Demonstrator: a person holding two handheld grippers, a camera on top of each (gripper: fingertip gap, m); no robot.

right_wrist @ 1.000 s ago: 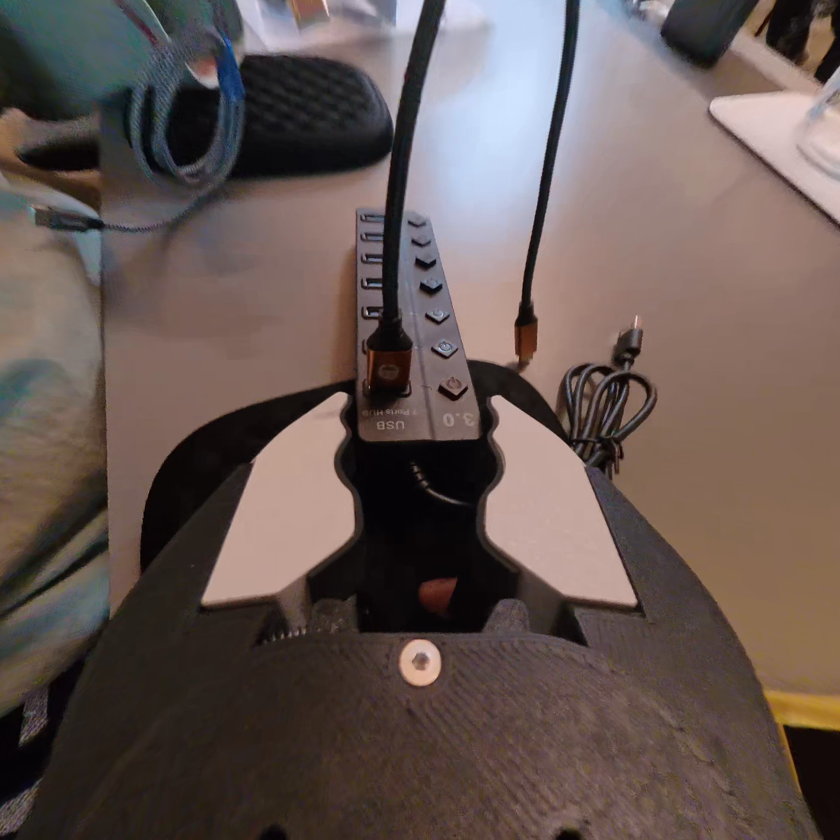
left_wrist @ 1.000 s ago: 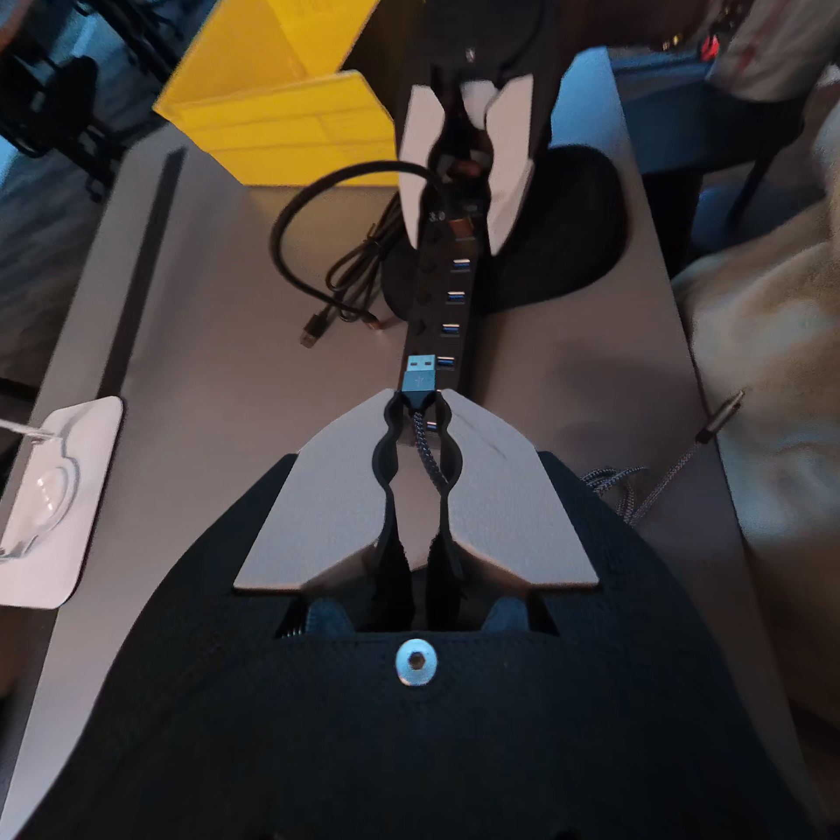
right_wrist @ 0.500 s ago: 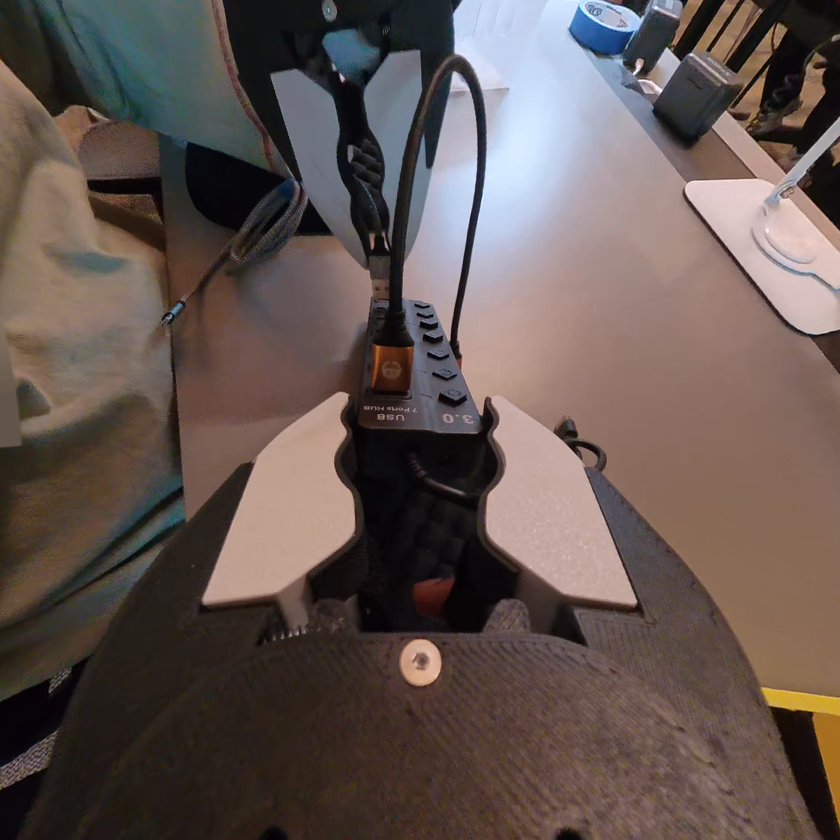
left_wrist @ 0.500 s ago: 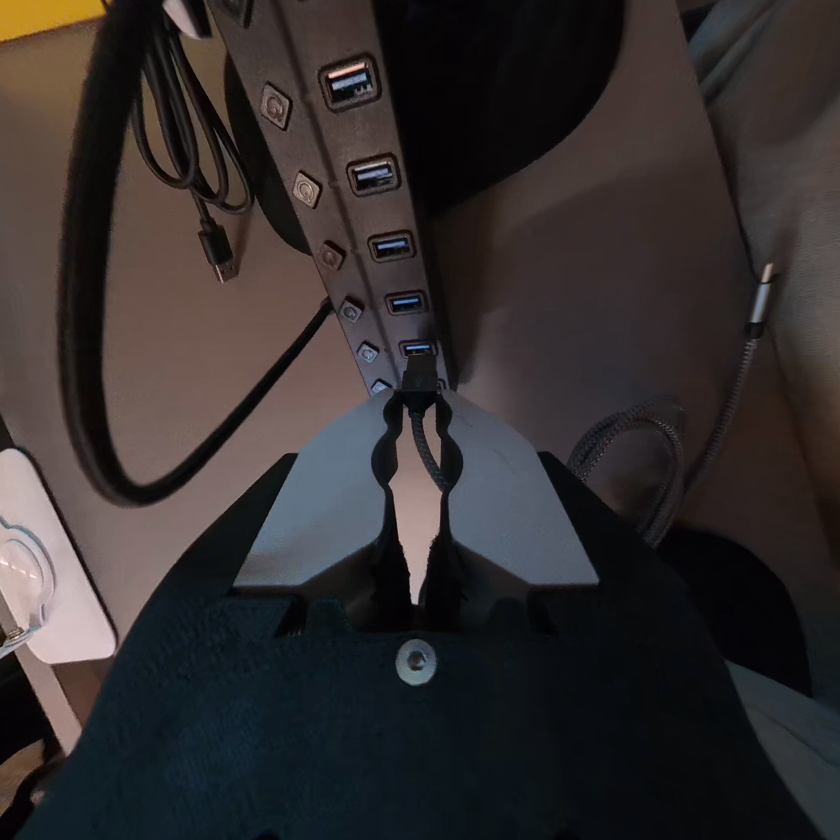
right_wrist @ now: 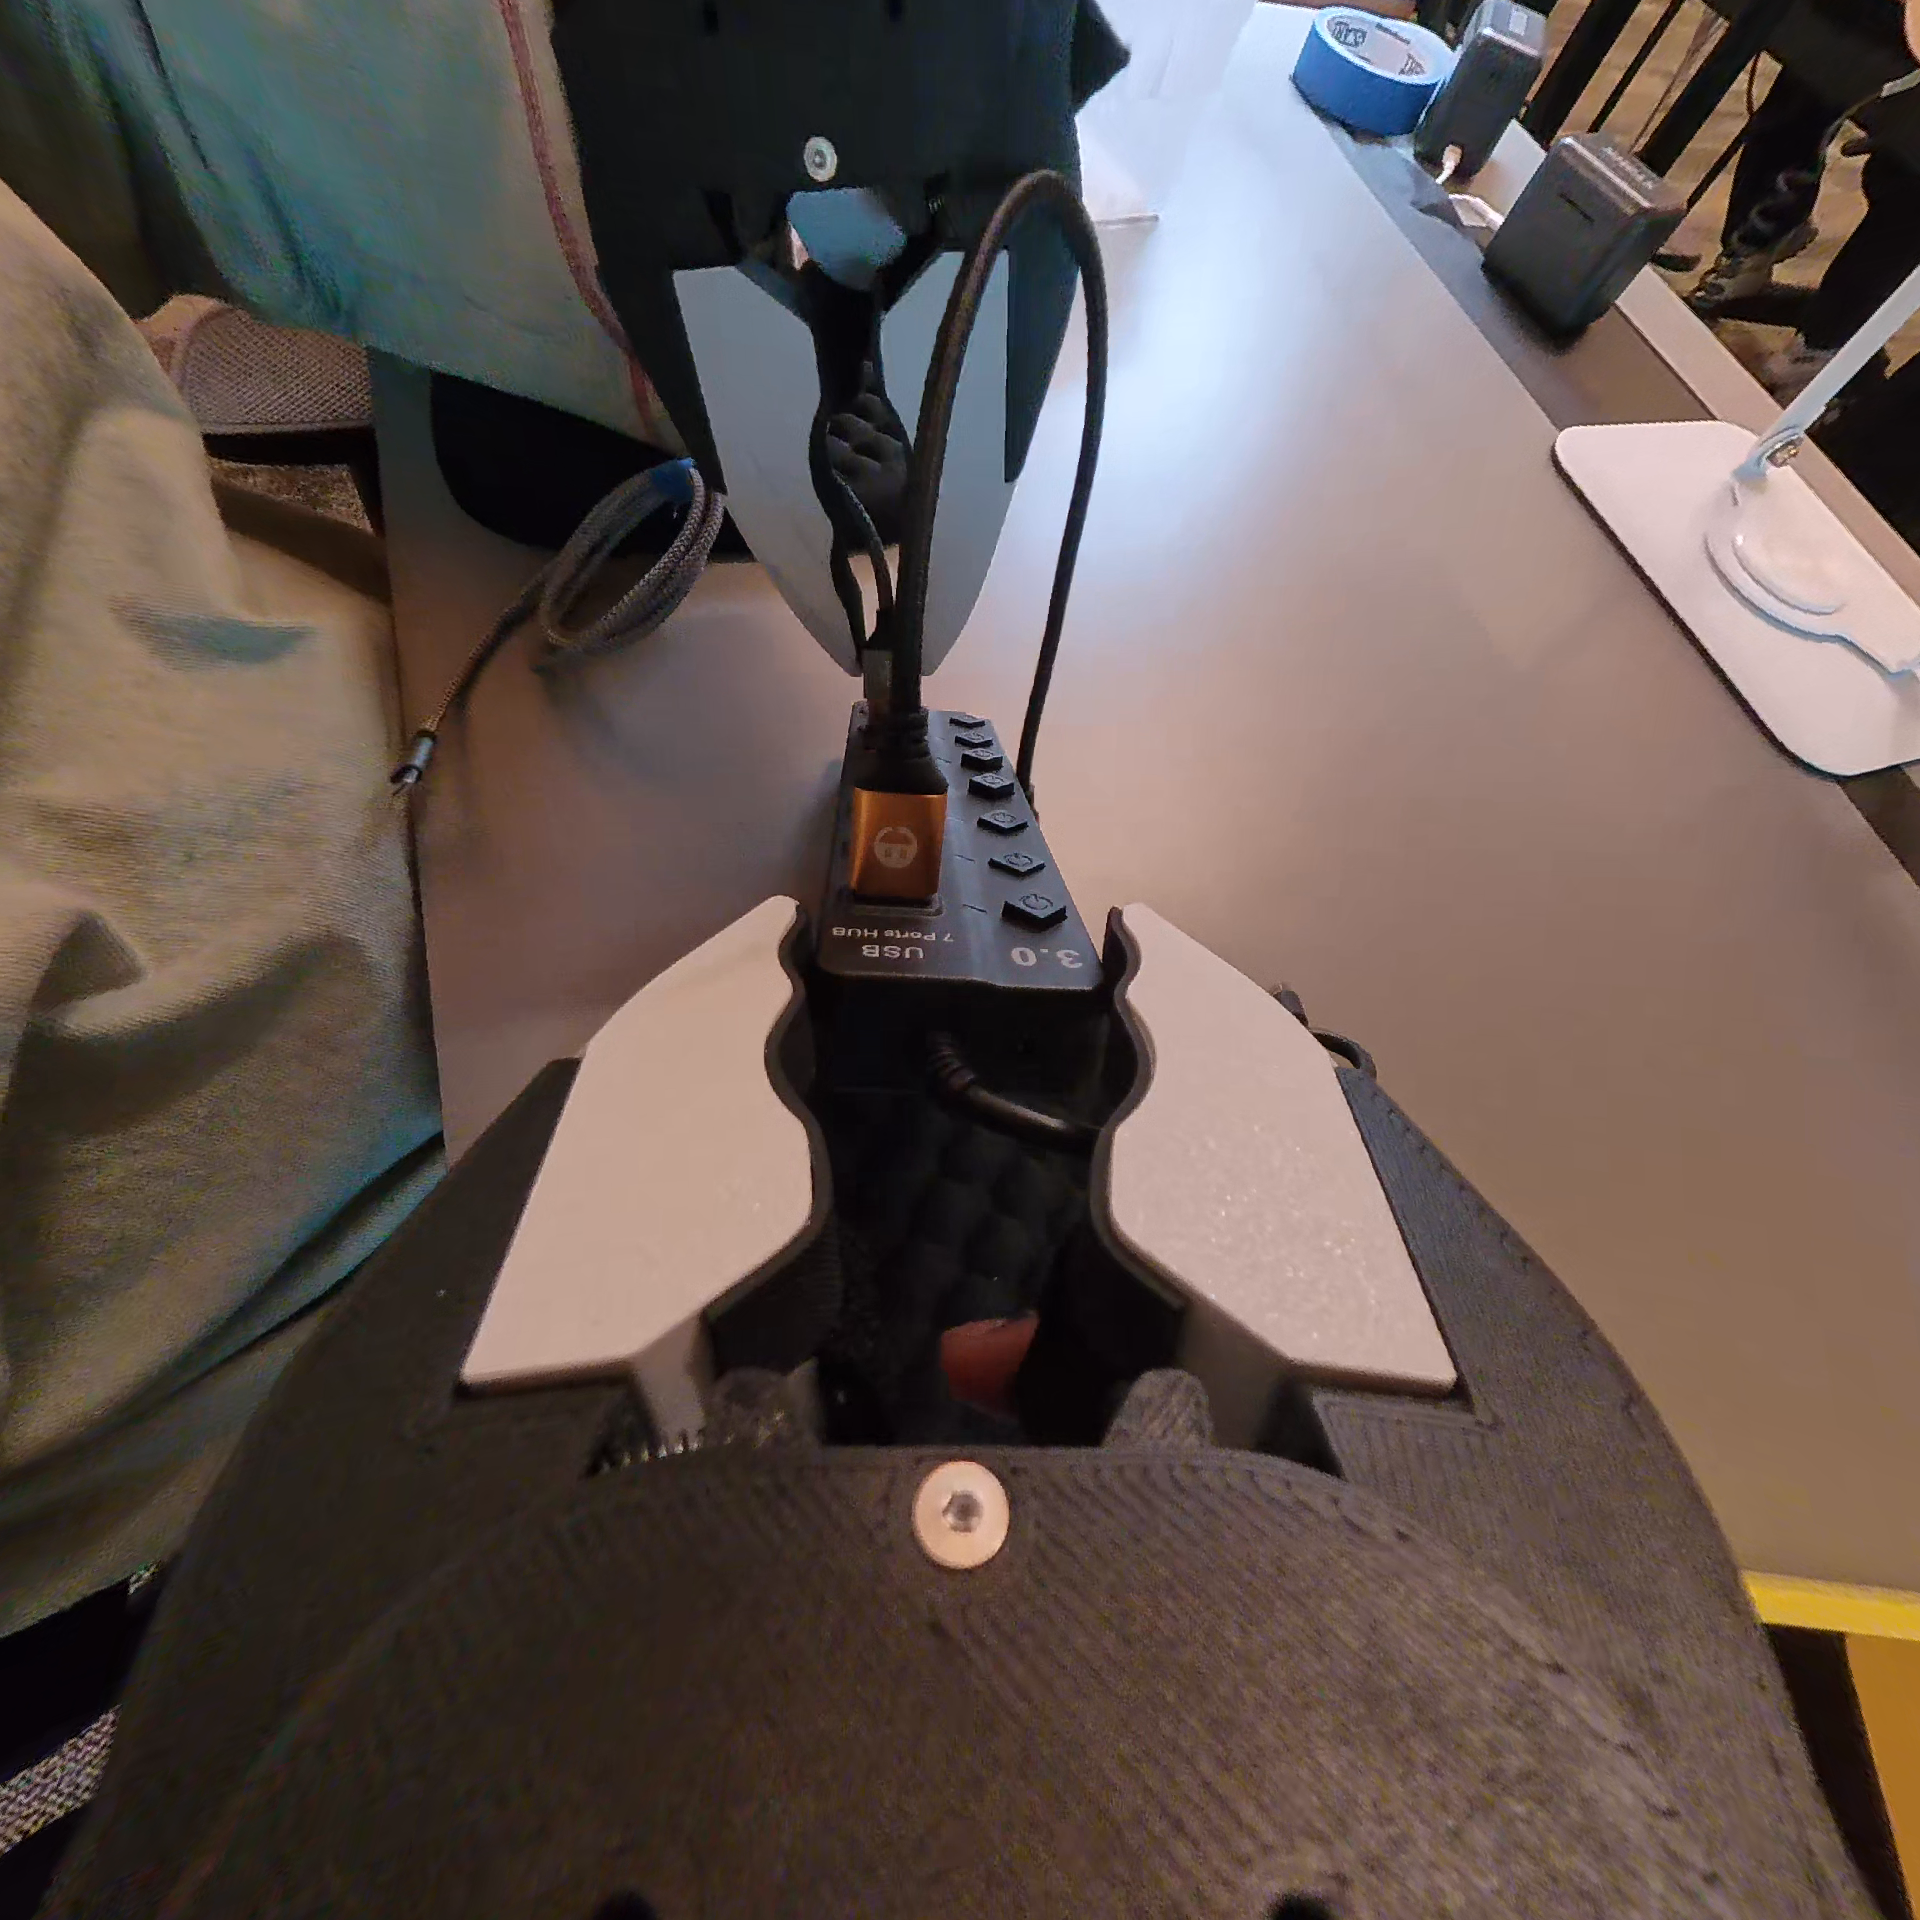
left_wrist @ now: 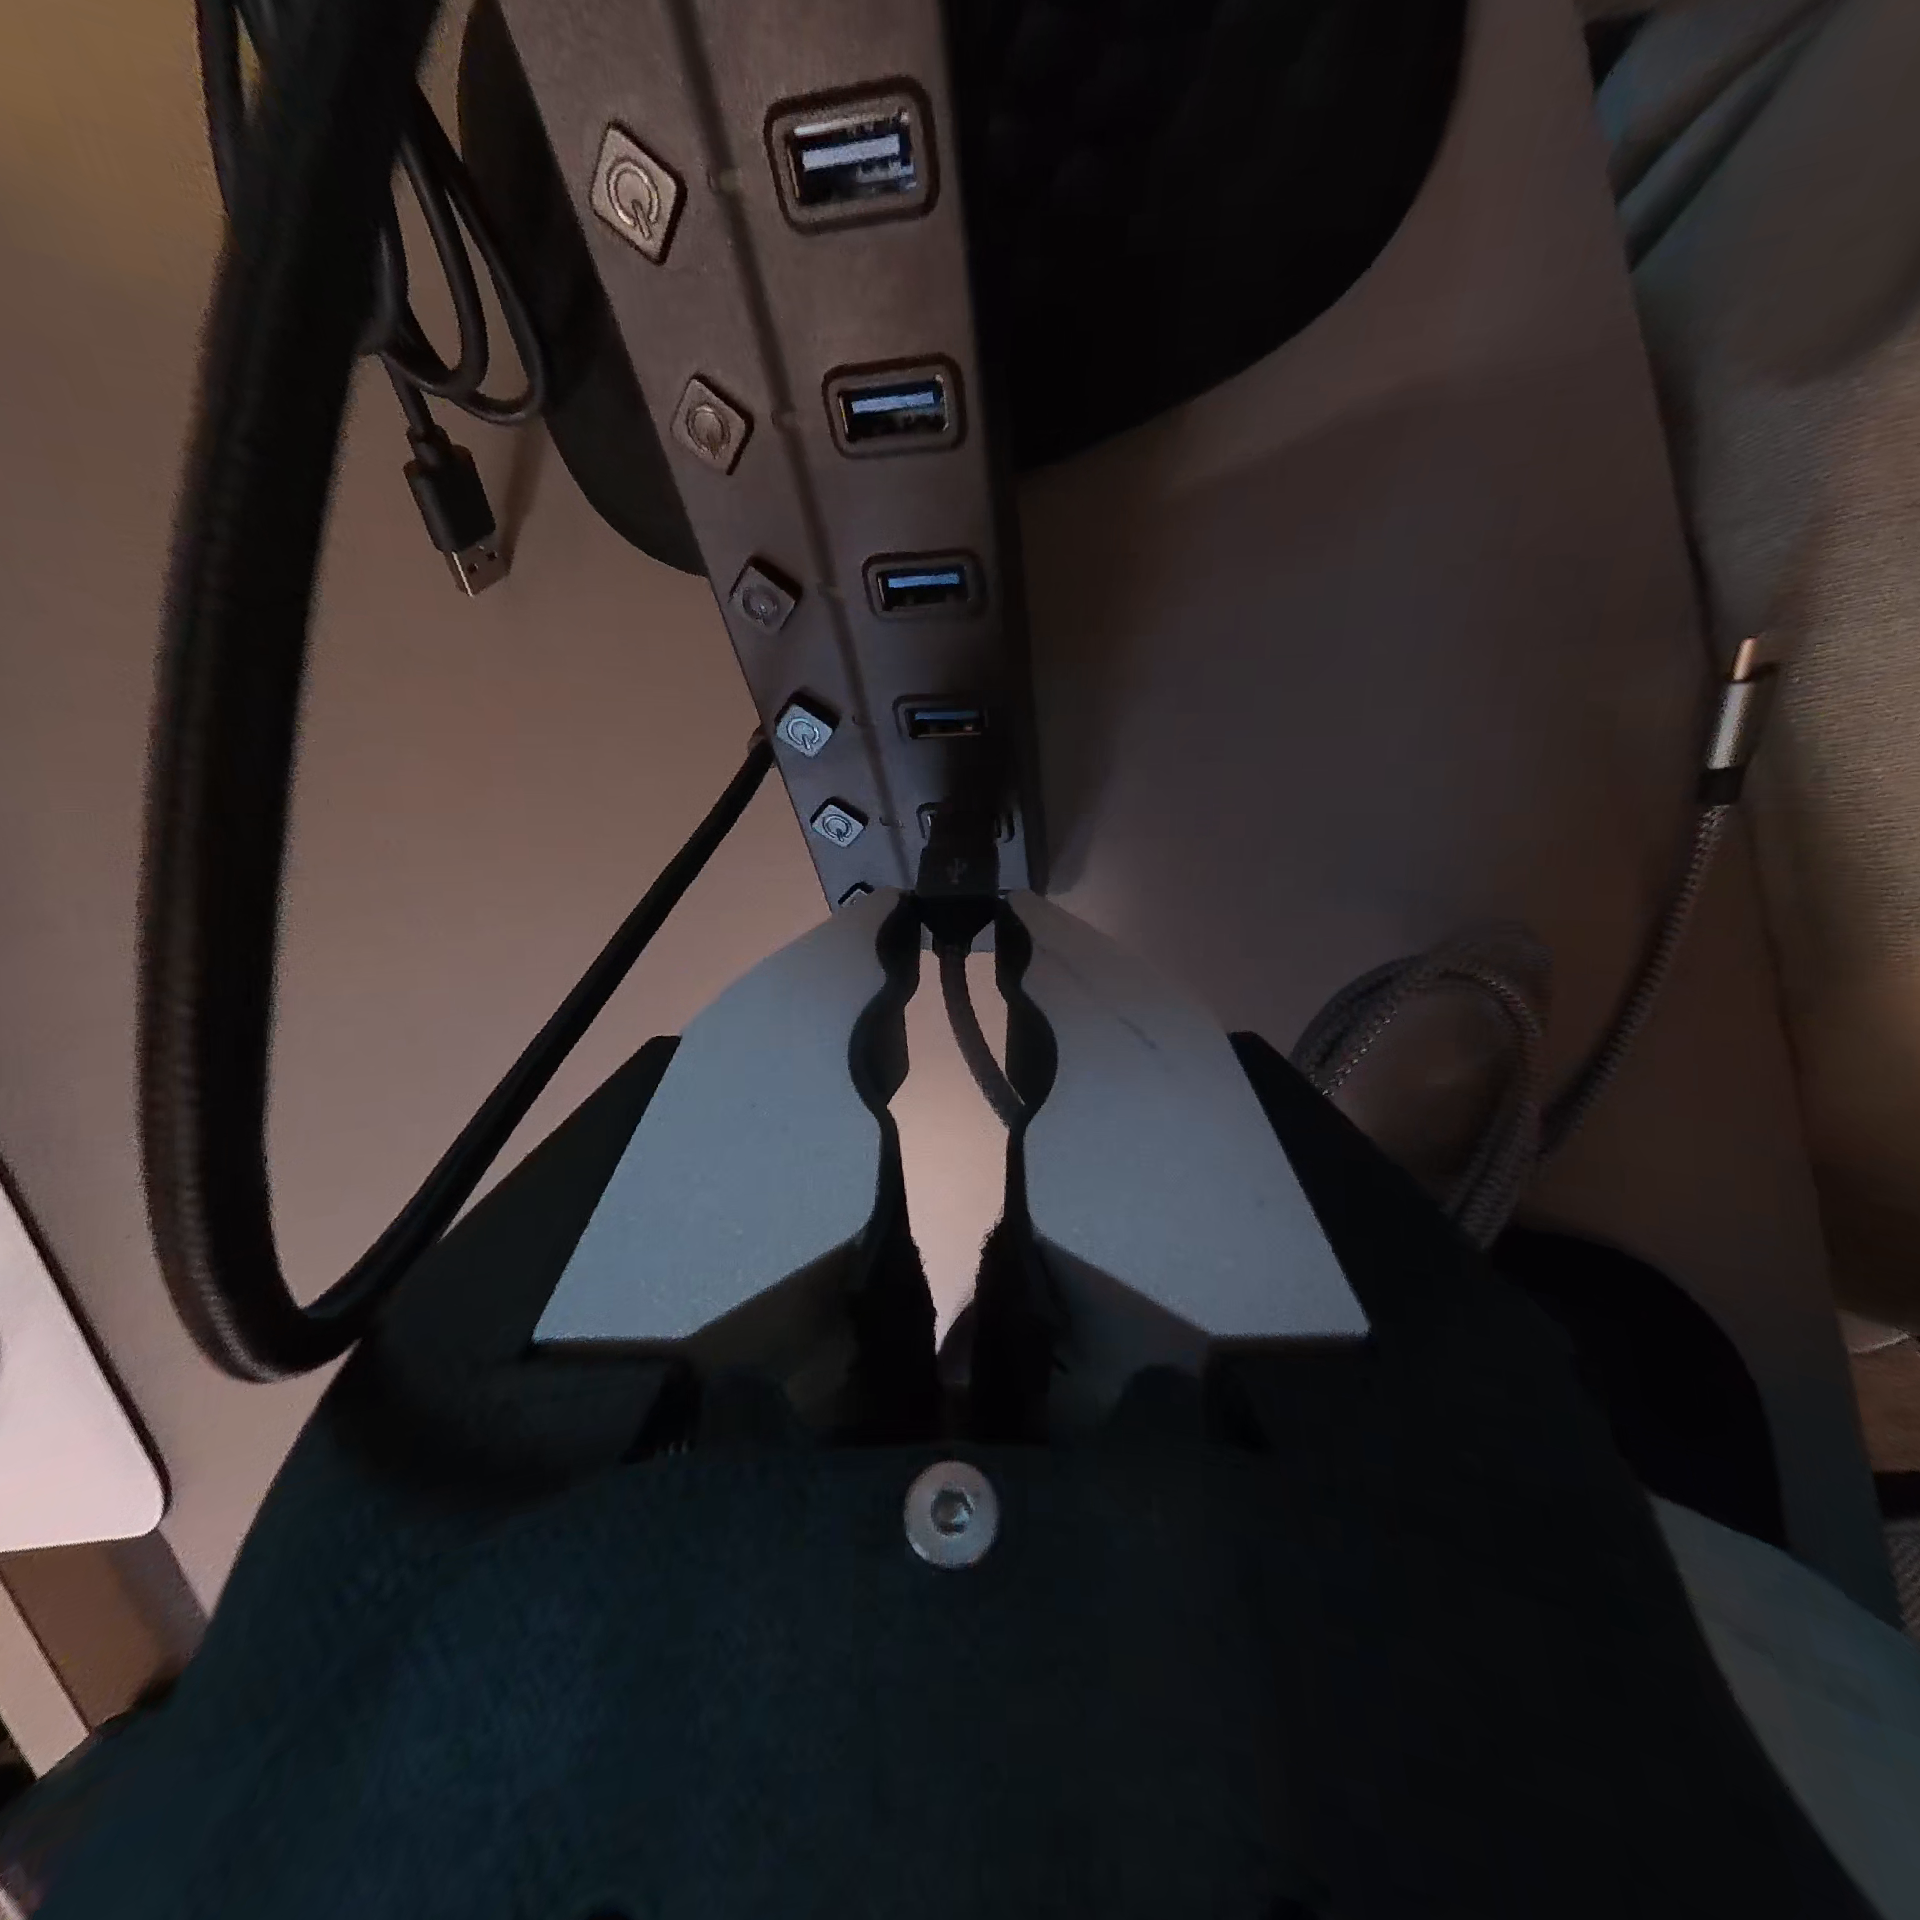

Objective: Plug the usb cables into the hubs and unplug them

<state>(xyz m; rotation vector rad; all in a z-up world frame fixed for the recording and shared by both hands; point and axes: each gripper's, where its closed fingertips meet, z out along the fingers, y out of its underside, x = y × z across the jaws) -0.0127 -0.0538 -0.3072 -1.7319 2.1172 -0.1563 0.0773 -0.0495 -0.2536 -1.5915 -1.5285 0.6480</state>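
The black USB hub (left_wrist: 821, 499) is a long strip with several ports and buttons. My left gripper (left_wrist: 956, 920) is shut on the dark plug (left_wrist: 958, 857) of a grey braided cable (left_wrist: 1455, 1039). The plug stands in a port near one end of the hub, and its metal tip is hidden. My right gripper (right_wrist: 956, 940) is shut on the other end of the hub (right_wrist: 956, 961). An orange plug (right_wrist: 896, 852) with a black cable (right_wrist: 1081, 416) sits in the port nearest that gripper. The left gripper (right_wrist: 871, 649) shows over the far end.
A loose black cable with a USB plug (left_wrist: 457, 509) lies beside the hub. A black pad (left_wrist: 1195, 208) lies under its end. A white lamp base (right_wrist: 1714, 582), a blue tape roll (right_wrist: 1371, 62) and black boxes (right_wrist: 1579, 229) stand to the right. A person's clothing (right_wrist: 156, 727) is at the left table edge.
My left gripper came down onto the hub with the grey cable's plug, and the plug went from above the hub into a port. My right gripper kept its hold on the hub.
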